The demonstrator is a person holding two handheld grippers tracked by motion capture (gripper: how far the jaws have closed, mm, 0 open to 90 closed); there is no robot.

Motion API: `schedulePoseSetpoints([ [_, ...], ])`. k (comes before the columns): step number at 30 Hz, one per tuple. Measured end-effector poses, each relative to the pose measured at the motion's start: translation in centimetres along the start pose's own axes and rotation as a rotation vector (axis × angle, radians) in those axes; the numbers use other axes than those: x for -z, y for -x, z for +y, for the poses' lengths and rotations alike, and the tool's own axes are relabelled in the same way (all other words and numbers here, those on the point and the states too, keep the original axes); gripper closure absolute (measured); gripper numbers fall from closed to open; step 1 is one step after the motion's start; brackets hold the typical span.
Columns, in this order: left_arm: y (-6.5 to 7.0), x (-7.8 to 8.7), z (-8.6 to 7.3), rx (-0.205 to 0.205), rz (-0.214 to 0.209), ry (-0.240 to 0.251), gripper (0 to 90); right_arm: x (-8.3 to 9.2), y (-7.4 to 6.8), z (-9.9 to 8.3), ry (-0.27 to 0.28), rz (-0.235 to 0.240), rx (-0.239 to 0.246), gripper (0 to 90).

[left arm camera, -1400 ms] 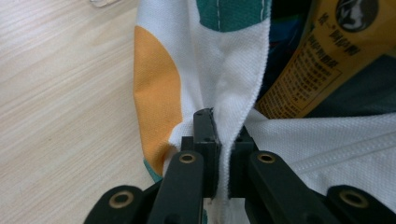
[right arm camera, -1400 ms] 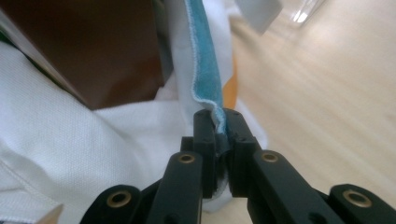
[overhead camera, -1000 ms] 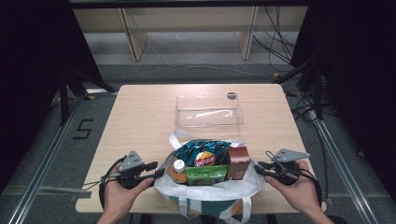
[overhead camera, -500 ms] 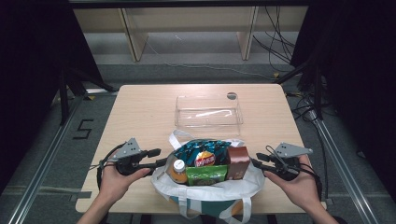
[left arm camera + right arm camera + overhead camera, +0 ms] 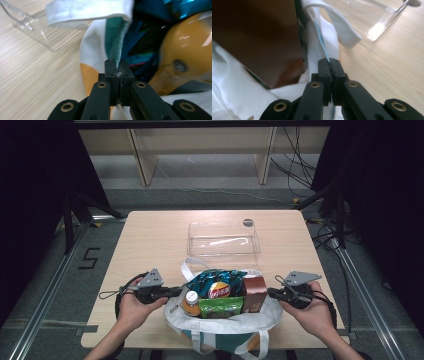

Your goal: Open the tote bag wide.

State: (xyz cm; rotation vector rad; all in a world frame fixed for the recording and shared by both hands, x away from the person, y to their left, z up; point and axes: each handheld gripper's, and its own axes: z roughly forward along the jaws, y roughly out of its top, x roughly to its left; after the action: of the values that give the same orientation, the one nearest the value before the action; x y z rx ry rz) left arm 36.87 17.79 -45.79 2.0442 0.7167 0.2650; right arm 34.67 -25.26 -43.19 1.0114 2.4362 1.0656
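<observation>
fingers (image 5: pixel 111 75) of the left gripper (image 5: pixel 116 65) are pinching the teal-lined rim of the bag (image 5: pixel 93 50), having just been closing on it, with the cloth caught between the pressed-together pads. fingers (image 5: pixel 337 70) of the right gripper (image 5: pixel 328 60) are likewise clamping the opposite rim of the bag, a thin fold of white cloth with a pale blue edge sitting between them after they have just been closing. in the high view the left gripper (image 5: pixel 172 291) and right gripper (image 5: pixel 272 292) are sitting at the two sides of the bag (image 5: pixel 225 327), which is resting at the near edge of the table (image 5: pixel 150 235). inside it are standing an orange bottle (image 5: pixel 190 303), a green packet (image 5: pixel 221 306), a blue chip bag (image 5: pixel 217 282) and a brown carton (image 5: pixel 254 293) (all upright or leaning). beyond the bag a clear tray (image 5: pixel 223 238) is lying on the table, well apart from both grippers.
</observation>
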Motion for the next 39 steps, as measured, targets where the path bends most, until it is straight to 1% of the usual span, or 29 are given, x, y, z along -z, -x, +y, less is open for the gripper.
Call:
schedulePoseSetpoints([
  [2, -0.2, -0.5, -0.2, -0.007, 0.001, -0.018, 88.1, -0.9, 0.3, -0.3, -0.032, 0.020, 0.002, 89.3],
  [3, -0.3, -1.0, -0.3, -0.017, 0.007, -0.029, 88.1, -1.2, 0.3, -0.4, -0.029, 0.020, 0.007, 89.3],
  [7, -0.3, -1.5, -0.5, 0.005, 0.010, -0.044, 88.1, -1.8, 0.4, -0.6, -0.061, 0.043, -0.004, 89.3],
  [8, -0.3, -1.6, -0.5, 0.001, 0.011, -0.044, 88.1, -2.2, 0.2, -0.8, -0.029, 0.043, -0.017, 89.4],
  [10, -0.4, -1.5, -0.5, 0.005, 0.024, -0.056, 88.1, -2.0, 0.4, -0.6, -0.052, 0.035, 0.015, 89.3],
  [11, -0.3, -1.6, -0.6, 0.021, 0.026, -0.049, 88.1, -2.2, 0.3, -0.7, -0.036, 0.034, -0.002, 89.3],
  [14, -0.4, -1.8, -0.6, 0.044, 0.037, -0.050, 88.2, -2.5, 0.3, -0.8, -0.052, 0.032, -0.037, 89.4],
  [15, -0.5, -1.7, -0.6, 0.041, 0.038, -0.068, 88.2, -2.6, 0.5, -0.7, -0.051, 0.021, -0.017, 89.4],
  [17, -0.4, -1.7, -0.6, 0.038, 0.045, -0.072, 88.2, -2.5, 0.4, -0.6, -0.059, 0.024, -0.020, 89.4],
  [18, -0.3, -1.9, -0.8, 0.060, 0.047, -0.055, 88.2, -2.5, 0.3, -0.5, -0.078, 0.021, -0.008, 89.4],
  [19, -0.3, -1.9, -0.8, 0.060, 0.047, -0.055, 88.2, -2.6, 0.3, -0.5, -0.069, 0.021, -0.011, 89.3],
  [20, -0.4, -1.9, -0.8, 0.028, 0.047, -0.070, 88.2, -2.6, 0.4, -0.6, -0.064, 0.019, -0.010, 89.2],
  [22, -0.3, -1.7, -0.7, 0.042, 0.051, -0.061, 88.1, -2.5, 0.4, -0.6, -0.048, 0.026, -0.017, 89.0],
  [23, -0.1, -1.4, -0.6, 0.022, 0.060, -0.043, 87.0, -1.7, 0.5, -0.5, -0.018, 0.032, -0.013, 82.9],
  [24, -0.1, -1.4, -0.6, 0.022, 0.060, -0.043, 84.4, -1.7, 0.5, -0.5, -0.018, 0.032, -0.013, 82.9],
  [25, -0.2, -0.9, -0.6, 0.005, 0.059, -0.031, 78.0, -0.5, 0.7, -0.3, 0.019, 0.058, -0.018, 72.5],
  [26, -0.1, 0.1, -0.5, 0.050, 0.081, 0.001, 70.4, 0.3, 0.5, -0.3, 0.039, 0.067, -0.038, 69.3],
  [27, -0.1, 0.1, -0.5, 0.050, 0.081, 0.001, 64.8, 0.3, 0.5, -0.3, 0.039, 0.067, -0.038, 69.3],
  [28, -0.1, 0.7, -0.5, 0.057, 0.086, 0.018, 64.8, 1.0, 0.7, -0.3, 0.079, 0.067, -0.021, 65.8],
  [29, -0.1, 1.2, -0.4, 0.053, 0.096, 0.034, 59.9, 1.7, 0.8, -0.3, 0.106, 0.077, -0.028, 62.0],
  [30, 0.0, 1.9, -0.5, 0.068, 0.119, 0.043, 51.8, 3.0, 1.1, -0.3, 0.155, 0.081, -0.018, 56.6],
  [31, 0.1, 2.2, -0.5, 0.070, 0.133, 0.054, 51.8, 3.0, 1.1, -0.3, 0.155, 0.081, -0.018, 56.6],
  [32, 0.2, 3.2, -0.3, 0.080, 0.137, 0.091, 47.2, 3.7, 1.5, -0.2, 0.186, 0.080, 0.008, 51.7],
  [33, 0.2, 3.2, -0.3, 0.080, 0.137, 0.091, 44.9, 3.7, 1.5, -0.2, 0.186, 0.080, 0.008, 51.7],
  [34, 0.6, 4.0, -0.3, 0.093, 0.147, 0.122, 40.6, 4.1, 1.7, -0.2, 0.227, 0.082, 0.022, 48.1],
  [35, 0.7, 4.3, -0.3, 0.092, 0.151, 0.135, 36.5, 4.4, 1.6, -0.2, 0.217, 0.094, 0.014, 46.5],
  [36, 0.8, 4.6, -0.4, 0.116, 0.156, 0.150, 33.7, 4.6, 1.6, -0.1, 0.216, 0.099, 0.018, 45.1],
  [37, 0.8, 4.7, -0.5, 0.138, 0.150, 0.162, 31.5, 4.7, 1.8, 0.0, 0.234, 0.088, 0.048, 44.4],
  [39, 0.8, 4.9, -0.5, 0.148, 0.150, 0.172, 27.8, 5.1, 1.7, 0.1, 0.238, 0.098, 0.048, 41.4],
])
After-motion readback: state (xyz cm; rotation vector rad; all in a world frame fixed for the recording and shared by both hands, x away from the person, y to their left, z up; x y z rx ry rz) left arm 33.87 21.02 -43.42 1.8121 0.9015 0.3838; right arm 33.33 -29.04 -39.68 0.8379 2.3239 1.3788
